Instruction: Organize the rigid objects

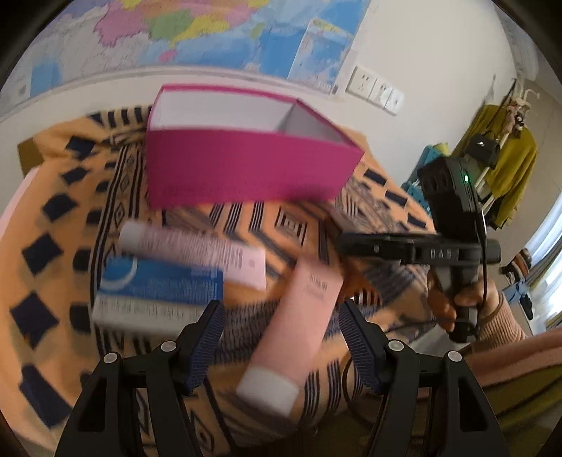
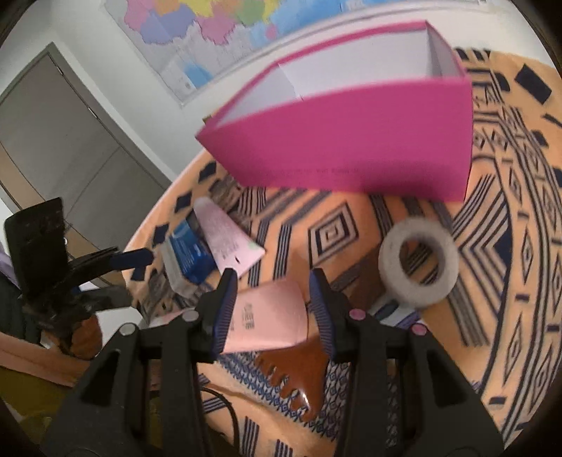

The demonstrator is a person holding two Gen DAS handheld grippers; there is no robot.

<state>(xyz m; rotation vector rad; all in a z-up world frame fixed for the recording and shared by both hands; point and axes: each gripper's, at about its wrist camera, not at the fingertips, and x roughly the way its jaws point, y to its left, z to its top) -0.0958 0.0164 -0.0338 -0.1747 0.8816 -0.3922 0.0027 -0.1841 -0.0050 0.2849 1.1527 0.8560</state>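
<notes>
An open magenta box (image 1: pixel 246 165) stands on an orange patterned cloth (image 1: pixel 63 281); it also shows in the right wrist view (image 2: pixel 351 144). My left gripper (image 1: pixel 281 309) is open above a pink tube (image 1: pixel 298 316) with a white cap. My right gripper (image 2: pixel 274 281) is closed on the flat end of that pink tube (image 2: pixel 270 320). A pale lilac tube (image 1: pixel 196 253) and a blue-and-white box (image 1: pixel 158 295) lie to the left; both show in the right wrist view, the tube (image 2: pixel 224 242) and the box (image 2: pixel 189 256). A brown comb (image 2: pixel 302 372) and a tape roll (image 2: pixel 418 260) lie near the right gripper.
The other hand-held gripper (image 1: pixel 453 246) shows at the right of the left view, and a black gripper (image 2: pixel 45 260) at the left of the right view. A wall map (image 1: pixel 175 31), a door (image 2: pixel 63 140) and hanging clothes (image 1: pixel 505 168) lie beyond the table.
</notes>
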